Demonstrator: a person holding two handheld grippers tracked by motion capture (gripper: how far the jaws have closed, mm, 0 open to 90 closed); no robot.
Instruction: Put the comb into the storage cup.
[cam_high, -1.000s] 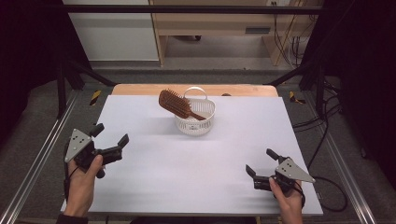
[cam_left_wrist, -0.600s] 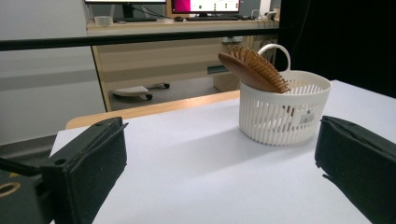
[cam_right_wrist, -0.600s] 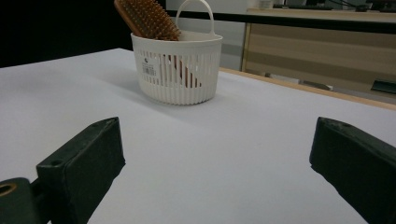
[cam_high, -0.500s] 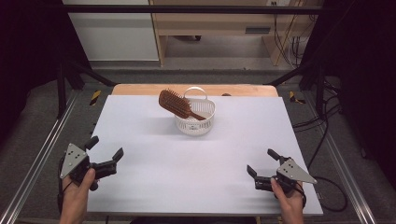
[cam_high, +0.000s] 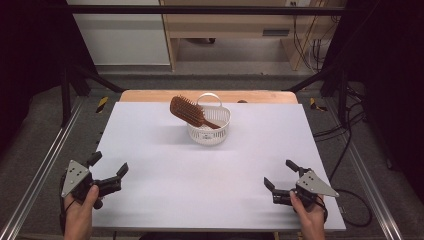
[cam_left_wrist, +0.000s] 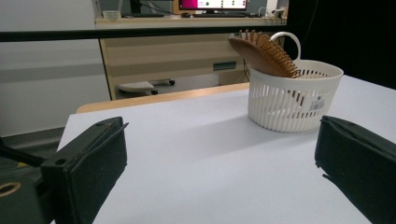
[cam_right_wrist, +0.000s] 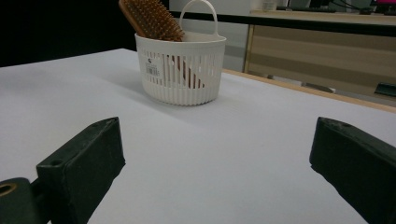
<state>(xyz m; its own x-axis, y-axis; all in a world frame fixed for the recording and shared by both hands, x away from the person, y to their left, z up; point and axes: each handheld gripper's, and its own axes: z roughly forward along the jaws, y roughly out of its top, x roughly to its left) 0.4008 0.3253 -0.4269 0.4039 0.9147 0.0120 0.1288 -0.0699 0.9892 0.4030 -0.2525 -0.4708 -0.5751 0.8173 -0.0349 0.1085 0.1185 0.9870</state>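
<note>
A small white slotted basket (cam_high: 209, 126) (cam_left_wrist: 293, 98) (cam_right_wrist: 180, 70) with a loop handle stands near the far middle of the white table (cam_high: 210, 170). A brown wooden hairbrush (cam_high: 190, 112) (cam_left_wrist: 262, 52) (cam_right_wrist: 151, 19) leans in it, its handle down inside and its bristled head sticking out over the rim to the left. My left gripper (cam_high: 108, 165) (cam_left_wrist: 219, 172) rests at the table's near left edge, open, nothing between its jaws. My right gripper (cam_high: 280, 174) (cam_right_wrist: 217, 172) sits at the near right, open too and holding nothing. Both point toward the basket.
A wooden board edge (cam_high: 150, 95) runs behind the table. Beyond it stand a wooden desk (cam_high: 225, 30) and a white cabinet (cam_high: 120, 35). Metal frame rails (cam_high: 45, 170) flank the table, and cables (cam_high: 350, 150) trail on the floor at right.
My left gripper has drawn back toward the near left edge of the table and stays open. The right gripper has barely moved. Basket and hairbrush are unmoved.
</note>
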